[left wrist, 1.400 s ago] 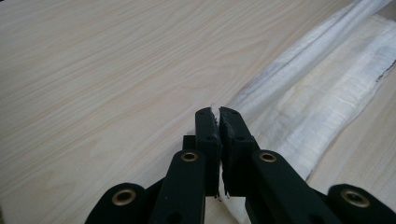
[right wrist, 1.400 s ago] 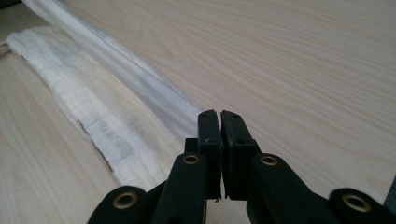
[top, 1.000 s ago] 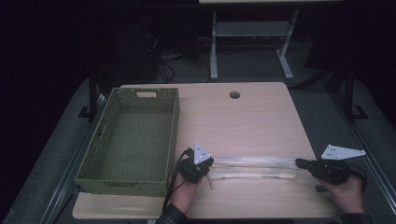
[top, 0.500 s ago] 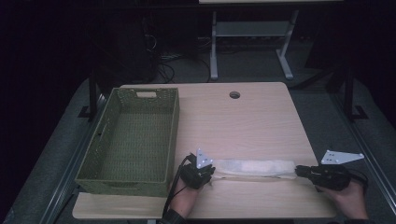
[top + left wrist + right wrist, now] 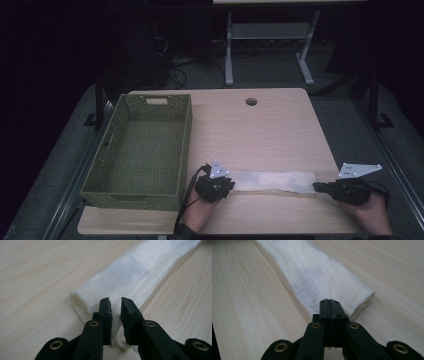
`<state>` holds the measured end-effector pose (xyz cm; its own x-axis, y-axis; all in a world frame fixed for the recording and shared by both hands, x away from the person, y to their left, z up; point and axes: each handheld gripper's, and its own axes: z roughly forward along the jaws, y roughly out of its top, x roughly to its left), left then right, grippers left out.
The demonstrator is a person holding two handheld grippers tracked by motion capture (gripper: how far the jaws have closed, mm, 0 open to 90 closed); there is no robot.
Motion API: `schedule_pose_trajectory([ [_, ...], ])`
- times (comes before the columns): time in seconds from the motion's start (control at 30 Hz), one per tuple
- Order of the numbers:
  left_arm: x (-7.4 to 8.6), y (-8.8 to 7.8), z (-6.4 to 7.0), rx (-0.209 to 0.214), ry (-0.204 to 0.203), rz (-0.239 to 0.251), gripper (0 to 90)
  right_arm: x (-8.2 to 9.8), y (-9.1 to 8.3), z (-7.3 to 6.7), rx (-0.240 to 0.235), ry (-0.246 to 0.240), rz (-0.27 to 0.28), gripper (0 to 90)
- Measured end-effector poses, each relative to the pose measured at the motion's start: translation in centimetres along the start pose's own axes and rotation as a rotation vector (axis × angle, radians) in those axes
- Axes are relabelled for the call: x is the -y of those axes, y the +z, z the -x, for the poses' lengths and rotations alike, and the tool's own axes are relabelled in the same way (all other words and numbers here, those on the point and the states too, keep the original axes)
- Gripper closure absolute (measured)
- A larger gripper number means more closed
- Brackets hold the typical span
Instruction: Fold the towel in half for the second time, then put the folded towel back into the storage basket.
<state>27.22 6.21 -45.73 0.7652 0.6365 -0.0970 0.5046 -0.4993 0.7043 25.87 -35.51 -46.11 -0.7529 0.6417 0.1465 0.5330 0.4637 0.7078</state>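
Left gripper view: left gripper [image 5: 115,301] has its jaws a narrow slit apart, tips over the near end of a folded white cloth [image 5: 130,280]; a little cloth shows in the slit low between the pads, but whether they pinch it cannot be told. Right gripper view: right gripper [image 5: 329,301] has its jaws pressed flat together with no gap; they have just been closing. Tips sit at the cloth's [image 5: 319,275] other end, at its near corner; a thread shows under the pads, so a thin edge may be caught, not certain. High view: left gripper [image 5: 227,184] at the cloth's left end, left hand [image 5: 200,212] coming in from the bottom edge; right gripper [image 5: 317,187] at the cloth's right end, right hand [image 5: 370,215] behind it. Cloth [image 5: 272,180] lies as a long flat strip between the two grippers, near the front edge of the light wooden table [image 5: 260,130]. Green woven basket [image 5: 125,190] stands on the table's left side, just beside the left gripper. Round hole [image 5: 251,101] in the tabletop near the far edge. Dark floor and a metal stand beyond.
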Motion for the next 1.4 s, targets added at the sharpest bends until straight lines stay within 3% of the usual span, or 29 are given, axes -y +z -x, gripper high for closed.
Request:
schedule_pose_trajectory([
  [0.13, 0.2, 0.3, -0.1, -0.008, 0.024, -0.025, 78.3, 0.4, 0.4, 0.1, -0.003, -0.001, -0.047, 89.9],
  [0.27, 0.1, 0.4, 0.2, -0.022, 0.057, -0.037, 78.0, 0.2, 0.7, 0.3, 0.024, -0.012, -0.050, 89.9],
  [0.33, 0.1, 0.3, 0.2, -0.024, 0.053, -0.036, 76.0, 0.1, 0.8, 0.5, 0.028, -0.014, -0.049, 89.9],
  [0.63, -0.4, -0.1, -0.1, -0.017, 0.051, -0.010, 49.1, -0.5, 1.2, 0.9, 0.056, -0.003, -0.049, 89.9],
  [0.83, -0.8, -0.3, 0.1, -0.009, 0.074, 0.014, 39.6, -1.5, 2.0, 1.7, 0.091, -0.002, -0.049, 89.9],
  [1.4, -0.9, -0.4, 0.0, -0.022, 0.065, 0.027, 36.3, -4.4, 4.5, 4.0, 0.114, -0.008, -0.051, 89.9],
])
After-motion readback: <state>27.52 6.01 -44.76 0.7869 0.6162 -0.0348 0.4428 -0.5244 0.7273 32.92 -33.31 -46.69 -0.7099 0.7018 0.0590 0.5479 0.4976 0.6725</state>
